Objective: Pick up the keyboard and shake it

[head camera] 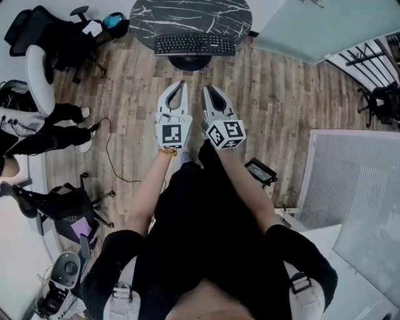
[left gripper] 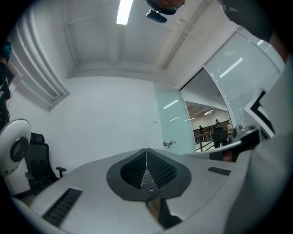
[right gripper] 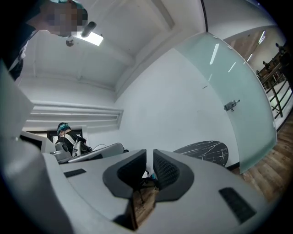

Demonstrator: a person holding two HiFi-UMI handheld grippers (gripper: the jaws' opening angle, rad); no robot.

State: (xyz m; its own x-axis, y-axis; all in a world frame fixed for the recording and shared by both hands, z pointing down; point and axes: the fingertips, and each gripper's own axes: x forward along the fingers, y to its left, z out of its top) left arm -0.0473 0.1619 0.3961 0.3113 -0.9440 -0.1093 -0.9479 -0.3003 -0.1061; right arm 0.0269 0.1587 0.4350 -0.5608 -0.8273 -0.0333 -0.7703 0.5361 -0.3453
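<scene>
A round black white-veined marble table (head camera: pixel 187 15) carries a black rectangular plastic keyboard (head camera: pixel 195 45) along its near edge, well apart from the white left gripper (head camera: pixel 182 84), jaws pressed together on nothing, and the white right gripper (head camera: pixel 208 89), jaws a slit apart, empty.

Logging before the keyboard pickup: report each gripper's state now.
Left gripper: jaws shut, holding nothing.
Right gripper: jaws slightly apart, holding nothing.

No words or numbers to read anywhere. Only black-and-white square patterns on the marker cubes (head camera: pixel 173 133). Keys on the keyboard (head camera: pixel 195 45) too small to make out.
</scene>
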